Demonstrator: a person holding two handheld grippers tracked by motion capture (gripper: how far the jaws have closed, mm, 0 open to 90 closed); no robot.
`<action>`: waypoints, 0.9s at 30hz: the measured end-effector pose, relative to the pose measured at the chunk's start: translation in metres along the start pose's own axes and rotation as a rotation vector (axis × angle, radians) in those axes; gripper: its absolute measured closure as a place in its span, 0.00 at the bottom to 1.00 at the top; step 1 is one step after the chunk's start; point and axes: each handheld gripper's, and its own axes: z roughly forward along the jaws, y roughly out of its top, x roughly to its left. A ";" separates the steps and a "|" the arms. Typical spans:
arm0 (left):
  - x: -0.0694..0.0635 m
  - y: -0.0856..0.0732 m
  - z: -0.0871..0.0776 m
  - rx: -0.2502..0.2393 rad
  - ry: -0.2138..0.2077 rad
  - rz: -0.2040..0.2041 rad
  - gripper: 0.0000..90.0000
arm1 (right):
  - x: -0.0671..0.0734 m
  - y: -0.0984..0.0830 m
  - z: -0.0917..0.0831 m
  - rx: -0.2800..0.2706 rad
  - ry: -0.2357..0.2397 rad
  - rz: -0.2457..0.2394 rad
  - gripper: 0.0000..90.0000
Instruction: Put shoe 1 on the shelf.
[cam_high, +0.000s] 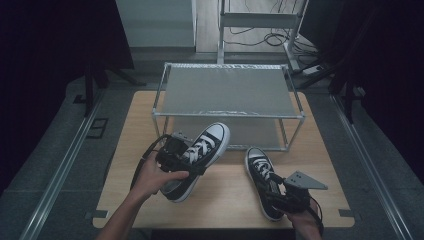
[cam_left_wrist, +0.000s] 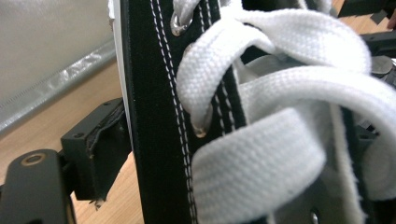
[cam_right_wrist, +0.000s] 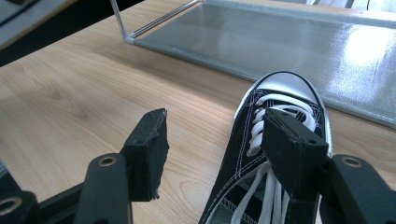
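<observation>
Your left gripper (cam_high: 176, 159) is clamped on the left shoe (cam_high: 202, 155) at its laced side wall: one pad (cam_left_wrist: 100, 144) sits outside the black canvas, the other is hidden behind the laces (cam_left_wrist: 280, 116). Gripping the upper rather than the sole makes sense, since that is the only part thin enough for the jaws. The shoe hangs tilted off the desk (cam_high: 125, 150), toe up toward the rack (cam_high: 227, 90), heel low by your hand; I read that tilt as lining the toe up with the lower shelf (cam_high: 240, 131).

Your right gripper (cam_high: 287, 196) is spread and pinching nothing. It straddles the heel end of the right shoe (cam_high: 262, 177): in the right gripper view one pad (cam_right_wrist: 150, 144) hangs over bare desk beside the shoe, and the other (cam_right_wrist: 292, 144) is over the laces (cam_right_wrist: 261, 123). I can't tell whether that pad touches. That shoe lies flat on its sole, toe pointing at the rack, just in front of the shelf.

My read: you're parking the right gripper pre-positioned while the left shoe goes in first. Watch the lace grip, because canvas flexes and the shoe may swing.
</observation>
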 end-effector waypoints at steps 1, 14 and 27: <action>0.000 0.001 -0.001 -0.004 -0.001 0.002 0.17 | 0.000 0.000 0.000 -0.001 -0.001 0.001 0.45; 0.002 0.016 -0.010 -0.030 -0.016 -0.003 0.17 | -0.001 -0.001 0.002 0.007 -0.002 0.000 0.45; 0.007 0.035 -0.018 -0.054 -0.009 -0.013 0.17 | -0.002 -0.002 0.003 0.008 -0.003 0.003 0.45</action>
